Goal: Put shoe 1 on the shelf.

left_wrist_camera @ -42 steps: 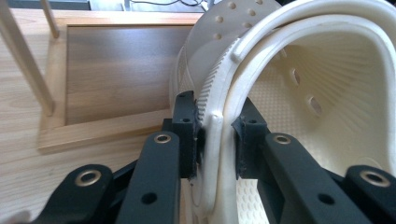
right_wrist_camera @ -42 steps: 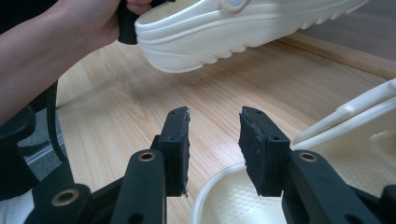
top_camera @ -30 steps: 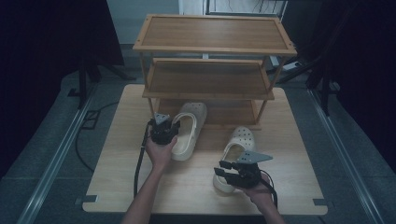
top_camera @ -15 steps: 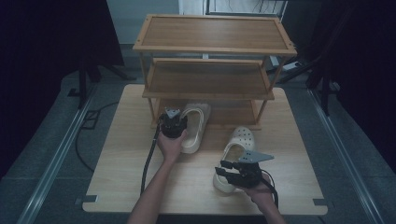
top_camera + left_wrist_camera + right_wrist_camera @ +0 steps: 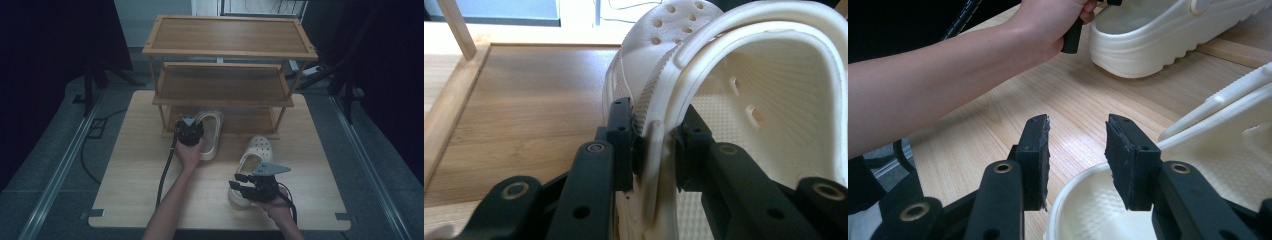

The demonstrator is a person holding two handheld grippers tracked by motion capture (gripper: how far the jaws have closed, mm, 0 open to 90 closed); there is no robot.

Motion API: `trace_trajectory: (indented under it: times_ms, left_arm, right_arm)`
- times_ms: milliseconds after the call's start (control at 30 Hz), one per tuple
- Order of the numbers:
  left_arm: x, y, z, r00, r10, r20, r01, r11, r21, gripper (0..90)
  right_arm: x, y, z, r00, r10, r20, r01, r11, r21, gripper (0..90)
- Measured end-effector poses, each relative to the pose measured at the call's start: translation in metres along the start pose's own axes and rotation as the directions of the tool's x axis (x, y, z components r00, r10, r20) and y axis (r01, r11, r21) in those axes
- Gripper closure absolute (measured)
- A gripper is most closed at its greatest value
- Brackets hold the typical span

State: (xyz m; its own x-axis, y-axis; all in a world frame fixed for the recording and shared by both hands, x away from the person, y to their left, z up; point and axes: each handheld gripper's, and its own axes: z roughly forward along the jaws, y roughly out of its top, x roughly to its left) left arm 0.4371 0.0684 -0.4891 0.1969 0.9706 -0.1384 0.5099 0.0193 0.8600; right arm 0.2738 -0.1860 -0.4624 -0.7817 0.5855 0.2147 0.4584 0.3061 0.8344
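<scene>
Clogs, a white pair: the left gripper [image 5: 651,142] pinched one clog's [image 5: 209,134] side wall (toe already under the shoe rack's [image 5: 227,55] bottom shelf), probably to slide it in, while the right gripper [image 5: 1077,150] hovered, spread, over the other clog [image 5: 252,162] farther from the rack.

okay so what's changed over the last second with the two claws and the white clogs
The left claw, shut on the left clog's rim, has carried it away from the person, so its toe now lies under the wooden rack's bottom shelf. The right claw stayed put, open over the heel of the right clog, which has not moved.
</scene>
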Motion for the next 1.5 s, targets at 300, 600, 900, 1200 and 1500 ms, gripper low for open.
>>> trace_trajectory:
  times_ms: [300,600,900,1200,1500]
  left_arm:
    - [-0.004,0.000,0.005,1.0000,-0.003,0.005,0.003,0.9999,0.013,73.0]
    - [-0.005,0.005,0.011,0.9999,-0.011,-0.007,0.012,0.9997,0.020,72.0]
    - [-0.008,0.009,0.008,0.9998,-0.018,-0.002,0.018,0.9989,-0.044,64.1]
    - [-0.010,0.002,-0.005,0.9997,0.012,0.023,-0.011,0.9984,-0.055,55.9]
    - [-0.004,-0.011,-0.037,0.9962,0.013,0.086,-0.003,0.9941,-0.108,53.6]
  right_arm:
    - [0.000,0.000,0.000,1.0000,0.000,0.000,0.000,1.000,-0.002,61.3]
    - [0.001,-0.001,0.001,1.0000,0.000,-0.005,0.000,1.000,0.005,61.3]
    - [0.001,-0.001,0.002,1.0000,-0.002,-0.001,0.002,1.000,0.009,61.2]
    - [0.003,-0.002,0.004,0.9999,-0.008,-0.007,0.009,1.000,0.020,60.8]
    - [0.004,-0.002,0.004,1.0000,-0.008,-0.003,0.009,1.000,0.026,60.4]
